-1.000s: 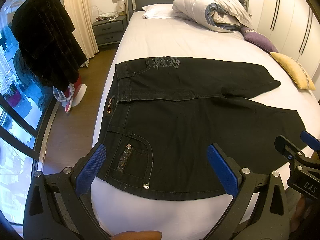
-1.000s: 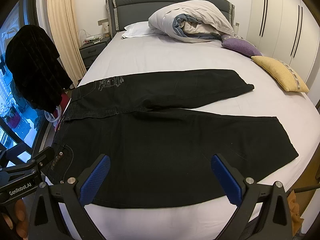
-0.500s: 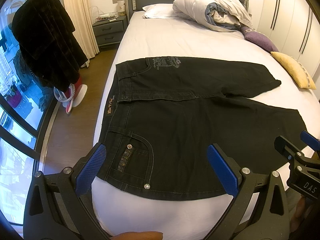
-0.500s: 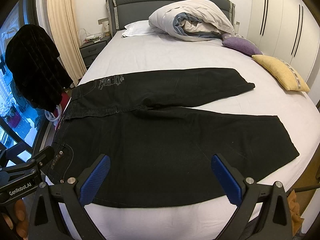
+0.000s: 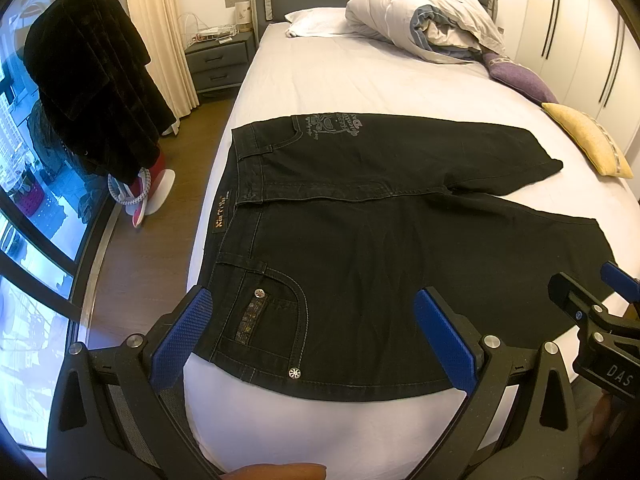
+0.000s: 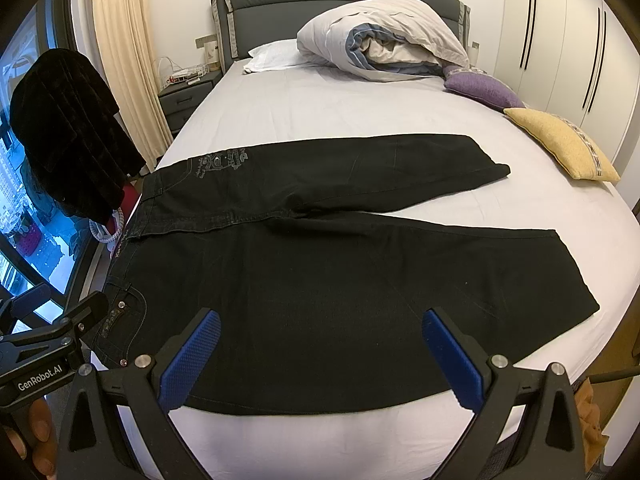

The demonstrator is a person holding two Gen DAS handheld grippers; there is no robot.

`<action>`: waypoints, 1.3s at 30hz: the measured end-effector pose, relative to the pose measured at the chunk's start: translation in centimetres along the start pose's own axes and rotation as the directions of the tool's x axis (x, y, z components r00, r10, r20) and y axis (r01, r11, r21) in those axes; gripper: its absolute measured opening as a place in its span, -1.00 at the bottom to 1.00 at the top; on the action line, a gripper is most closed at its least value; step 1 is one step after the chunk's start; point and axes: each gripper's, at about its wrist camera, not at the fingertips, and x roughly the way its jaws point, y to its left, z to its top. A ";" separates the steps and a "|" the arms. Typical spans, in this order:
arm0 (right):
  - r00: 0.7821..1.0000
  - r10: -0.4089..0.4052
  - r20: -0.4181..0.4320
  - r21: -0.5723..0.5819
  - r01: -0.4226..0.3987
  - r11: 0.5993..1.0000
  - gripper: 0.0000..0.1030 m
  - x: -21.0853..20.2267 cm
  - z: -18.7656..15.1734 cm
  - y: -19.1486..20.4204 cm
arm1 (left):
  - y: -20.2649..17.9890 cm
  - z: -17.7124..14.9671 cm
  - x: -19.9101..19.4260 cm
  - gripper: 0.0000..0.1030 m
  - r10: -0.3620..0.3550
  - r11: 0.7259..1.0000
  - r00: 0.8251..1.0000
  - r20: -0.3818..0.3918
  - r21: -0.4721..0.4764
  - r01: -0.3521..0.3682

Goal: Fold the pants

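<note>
Black pants [image 5: 380, 240] lie spread flat on the white bed [image 5: 340, 80], waistband at the left edge, both legs pointing right and slightly apart. They also show in the right wrist view [image 6: 340, 272]. My left gripper [image 5: 316, 328] is open and empty, hovering above the near front pocket by the waistband. My right gripper [image 6: 320, 344] is open and empty, hovering above the near leg's lower edge. Each gripper shows at the side of the other's view: the right gripper [image 5: 592, 320] and the left gripper [image 6: 60, 332].
A bundled duvet [image 6: 384, 40] and white pillow [image 6: 272, 56] lie at the headboard. A purple cushion [image 6: 480, 88] and a yellow cushion [image 6: 560, 144] sit at the bed's right. A dark coat [image 5: 88, 80] hangs left by the window, near a nightstand [image 5: 216, 64].
Both grippers have edged slightly closer to the pants. The pants have not moved.
</note>
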 end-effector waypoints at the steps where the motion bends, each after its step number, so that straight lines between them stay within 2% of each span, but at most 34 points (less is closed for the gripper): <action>1: 1.000 -0.001 0.000 0.000 0.001 1.000 1.00 0.1 -0.1 0.1 | 0.0 0.0 0.0 1.00 0.000 1.000 1.000 -0.001 0.000 0.000; 39: 1.000 0.002 -0.008 0.003 -0.002 1.000 1.00 0.2 0.0 0.0 | 0.7 -0.7 -0.1 1.00 0.003 1.000 1.000 -0.003 0.000 -0.003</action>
